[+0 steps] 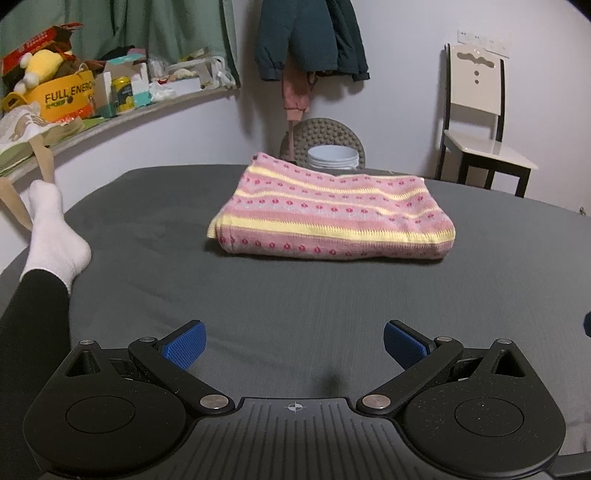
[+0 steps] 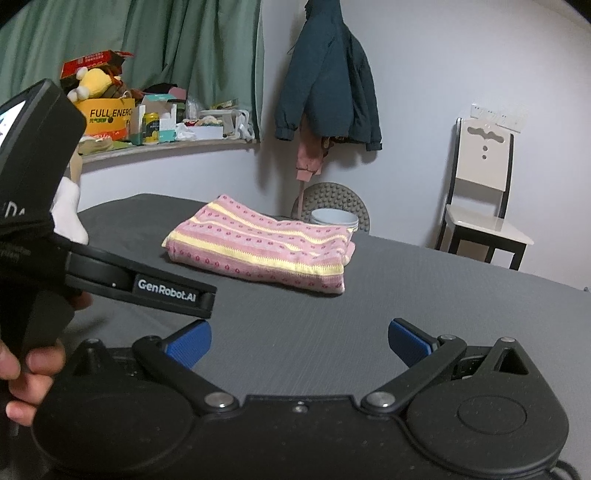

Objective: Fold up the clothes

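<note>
the folded sweater (image 1: 332, 210), pink with yellow stripes and small red flowers, lies on the grey bed cover (image 1: 295, 295) well ahead of both tools, touching neither. the left gripper (image 1: 294, 345) hangs low over the cover with its blue pads spread wide and nothing between them. the right gripper (image 2: 299, 345) is the same: spread wide, empty, with bare grey cloth under it. in the right wrist view the body of the left gripper shows at the left edge, held by a hand (image 2: 22, 373).

the cover is smooth, dark grey. a foot in a white sock (image 1: 51, 229) rests at its left edge. behind the sweater stand a white bucket (image 1: 333, 157) and a round grey studded stool (image 1: 325, 129). a white chair (image 1: 480, 122) with dark legs stands to the right, by the pale wall. a dark green jacket (image 1: 310, 37) hangs on the wall, and a cluttered shelf (image 1: 122, 118) runs under a green curtain (image 1: 155, 26) at the left.

the sweater's long side runs left to right across the left wrist view; its stripes run along that length. the folded edge faces the grippers.
</note>
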`<state>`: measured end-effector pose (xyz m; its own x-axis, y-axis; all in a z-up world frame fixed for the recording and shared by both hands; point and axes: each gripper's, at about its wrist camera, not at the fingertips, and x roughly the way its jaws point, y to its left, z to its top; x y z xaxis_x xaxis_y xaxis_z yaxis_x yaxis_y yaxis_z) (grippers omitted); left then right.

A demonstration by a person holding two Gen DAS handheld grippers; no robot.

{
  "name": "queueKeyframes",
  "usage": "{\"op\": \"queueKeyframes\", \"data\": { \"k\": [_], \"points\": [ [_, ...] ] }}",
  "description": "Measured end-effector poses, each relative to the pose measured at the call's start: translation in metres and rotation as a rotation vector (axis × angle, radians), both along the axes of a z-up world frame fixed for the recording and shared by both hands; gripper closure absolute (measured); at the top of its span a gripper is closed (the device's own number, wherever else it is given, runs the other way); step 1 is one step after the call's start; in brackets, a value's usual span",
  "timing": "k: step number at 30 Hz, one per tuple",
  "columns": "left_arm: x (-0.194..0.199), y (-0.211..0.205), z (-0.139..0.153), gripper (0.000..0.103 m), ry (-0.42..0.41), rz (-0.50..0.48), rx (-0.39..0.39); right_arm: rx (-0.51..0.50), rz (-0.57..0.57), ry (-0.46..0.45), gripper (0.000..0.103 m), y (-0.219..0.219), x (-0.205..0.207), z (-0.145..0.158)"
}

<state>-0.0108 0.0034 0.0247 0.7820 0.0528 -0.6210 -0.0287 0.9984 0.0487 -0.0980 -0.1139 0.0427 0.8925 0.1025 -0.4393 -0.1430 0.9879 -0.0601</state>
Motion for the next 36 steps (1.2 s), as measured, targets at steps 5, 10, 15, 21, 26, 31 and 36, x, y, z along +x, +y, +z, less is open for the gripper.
{"op": "queueKeyframes", "data": {
  "k": [5, 10, 15, 21, 26, 31, 36],
  "points": [
    [-0.006, 0.005, 0.017, 0.000, -0.018, 0.027, -0.013, 0.005, -0.019, -0.021, 0.000, -0.003, -0.005, 0.013],
    [-0.019, 0.007, 0.038, 0.000, -0.046, 0.040, -0.034, 0.006, -0.070, -0.055, 0.000, -0.011, -0.017, 0.026],
    [-0.041, 0.007, 0.067, 0.000, -0.075, 0.050, -0.063, 0.024, -0.112, -0.111, 0.000, -0.021, -0.040, 0.048],
    [-0.097, 0.015, 0.119, 0.000, -0.130, 0.040, -0.153, 0.141, -0.130, -0.264, 0.000, -0.042, -0.088, 0.098],
    [-0.146, 0.020, 0.163, 0.000, -0.163, 0.006, -0.233, 0.241, -0.124, -0.275, 0.000, -0.059, -0.129, 0.136],
    [-0.189, 0.009, 0.190, 0.000, -0.159, -0.014, -0.152, 0.235, -0.156, -0.287, 0.000, -0.066, -0.170, 0.159],
    [-0.238, 0.001, 0.205, 0.000, -0.200, -0.062, -0.068, 0.155, -0.152, -0.295, 0.000, -0.056, -0.210, 0.173]
  ]
}}
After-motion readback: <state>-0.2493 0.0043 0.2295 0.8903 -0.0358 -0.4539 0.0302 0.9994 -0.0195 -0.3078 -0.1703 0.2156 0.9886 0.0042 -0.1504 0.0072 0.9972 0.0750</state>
